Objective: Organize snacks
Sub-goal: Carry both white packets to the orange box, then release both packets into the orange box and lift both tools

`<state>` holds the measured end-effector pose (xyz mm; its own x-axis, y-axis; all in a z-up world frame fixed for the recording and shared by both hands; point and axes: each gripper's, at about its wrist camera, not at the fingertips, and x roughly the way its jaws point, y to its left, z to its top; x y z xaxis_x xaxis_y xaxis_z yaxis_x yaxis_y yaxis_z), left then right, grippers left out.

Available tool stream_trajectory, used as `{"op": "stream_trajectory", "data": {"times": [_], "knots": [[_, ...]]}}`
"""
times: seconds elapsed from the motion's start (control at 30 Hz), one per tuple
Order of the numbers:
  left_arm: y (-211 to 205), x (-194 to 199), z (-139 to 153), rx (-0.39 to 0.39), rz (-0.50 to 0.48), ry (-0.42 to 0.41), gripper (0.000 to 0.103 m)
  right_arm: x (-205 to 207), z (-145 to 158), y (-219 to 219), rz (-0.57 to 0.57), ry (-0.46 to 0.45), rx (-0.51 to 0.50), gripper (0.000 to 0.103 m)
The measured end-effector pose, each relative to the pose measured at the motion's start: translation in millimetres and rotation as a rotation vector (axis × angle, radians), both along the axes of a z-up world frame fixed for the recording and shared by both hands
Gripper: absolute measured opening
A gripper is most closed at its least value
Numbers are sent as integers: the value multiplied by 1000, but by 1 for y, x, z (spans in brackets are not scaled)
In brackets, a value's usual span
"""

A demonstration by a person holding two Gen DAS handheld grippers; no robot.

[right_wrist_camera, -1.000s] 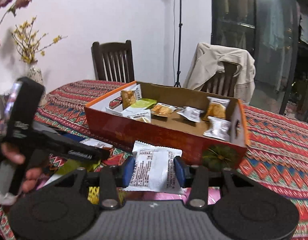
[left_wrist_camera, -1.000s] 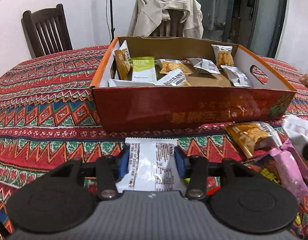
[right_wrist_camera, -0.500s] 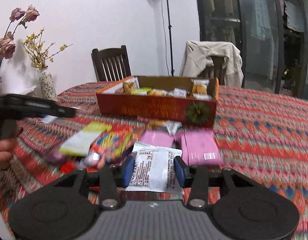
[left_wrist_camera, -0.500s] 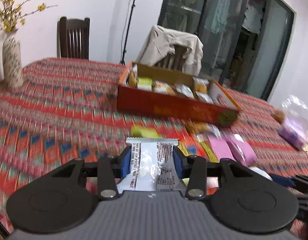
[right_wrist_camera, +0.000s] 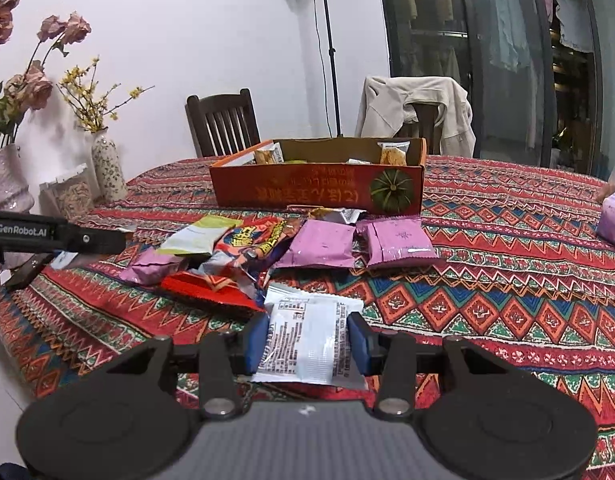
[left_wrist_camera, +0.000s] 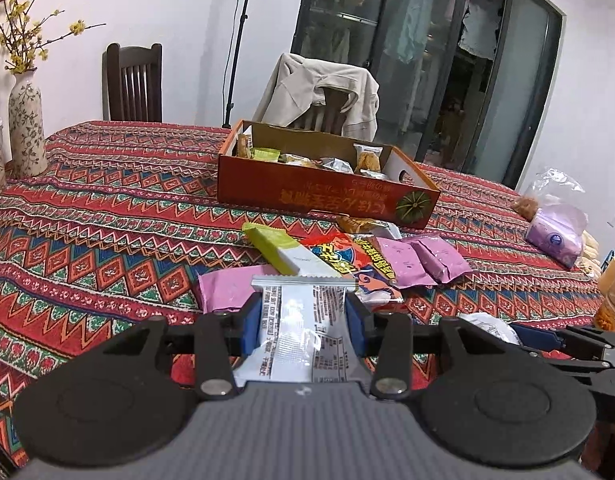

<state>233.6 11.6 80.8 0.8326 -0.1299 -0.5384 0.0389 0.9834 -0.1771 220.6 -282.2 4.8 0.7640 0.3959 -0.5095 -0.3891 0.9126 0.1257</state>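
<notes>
Grippers each clamp a snack. The left gripper [left_wrist_camera: 303, 322] pinches a silver packet [left_wrist_camera: 303, 332] between its blue pads, jaws partway closed on it. The right gripper [right_wrist_camera: 307, 338] grips a white packet [right_wrist_camera: 307, 340] the same way. Loose snacks [right_wrist_camera: 291, 246] lie heaped mid-worktop, just in front of the orange box [right_wrist_camera: 319, 192], which holds more packets. A patterned cloth [right_wrist_camera: 507, 280] covers the worktop. Vases [right_wrist_camera: 107, 168] stand at its left edge; chairs [right_wrist_camera: 223, 120] and a glass door lie behind.

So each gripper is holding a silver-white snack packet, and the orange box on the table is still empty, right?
Not quite. Each gripper does hold a silver-white packet, but the orange box already has several snack packets in it, as the left wrist view shows.
</notes>
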Motion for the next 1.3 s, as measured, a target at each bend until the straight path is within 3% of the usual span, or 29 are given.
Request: {"op": "stream_trajectory", "data": {"times": [0.2, 0.3, 0.4, 0.5, 0.63, 0.93, 1.1, 1.3], "knots": [[6, 25, 12, -29, -36, -18, 44, 14, 7, -2, 11, -5, 6, 42], [13, 56, 28, -98, -93, -27, 44, 33, 22, -3, 24, -39, -4, 42], [10, 98, 44, -70, -119, -54, 44, 63, 41, -1, 41, -89, -17, 42], [3, 148, 56, -21, -135, -78, 44, 112, 59, 1, 48, -118, -17, 43], [-4, 225, 57, 16, -128, -52, 44, 188, 71, 12, 74, -90, -6, 43], [9, 371, 24, 27, -45, 76, 44, 334, 51, 74, 99, 22, -104, 43], [14, 407, 1, -5, -31, 144, 49, 384, 36, 108, 123, 80, -145, 46], [14, 401, -7, 30, -63, 116, 66, 395, 19, 129, 140, 91, -219, 56]]}}
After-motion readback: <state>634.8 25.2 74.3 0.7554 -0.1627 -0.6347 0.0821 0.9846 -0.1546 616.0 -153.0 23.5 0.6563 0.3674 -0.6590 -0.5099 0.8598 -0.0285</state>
